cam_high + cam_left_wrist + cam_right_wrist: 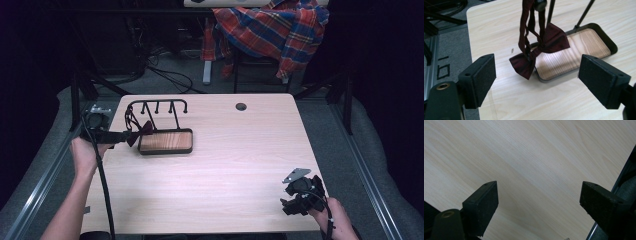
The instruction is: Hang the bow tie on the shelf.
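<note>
We see a dark red bow tie (541, 47) hanging by its strap from the leftmost hook of a black wire rack (157, 106), w/ the bow itself draped down over the left rim of the rack's wood-lined tray (166, 141). The rack sits near the bench's (225, 170) far-left corner, prob. so the hooks stay within easy reach of the left hand.

The left gripper (536, 77) is level w/ the bow, jaws spread wide w/ nothing between them; in the left gripper view the bow lies just ahead of the pads, not touching either. We judge it's lined up either to close on the bow or to back off after hanging it; can't tell which.

The right gripper (298, 196) idles near the bench's near-right corner, jaws also spread and holding nothing, pointed at bare wood close to the right edge.

Room: the whole middle and right of the bench is free. The tight spots are on the left: the bench's left edge runs close beside the left gripper, and the rack's uprights stand right behind the strap, so a sideways pull could snag.
</note>
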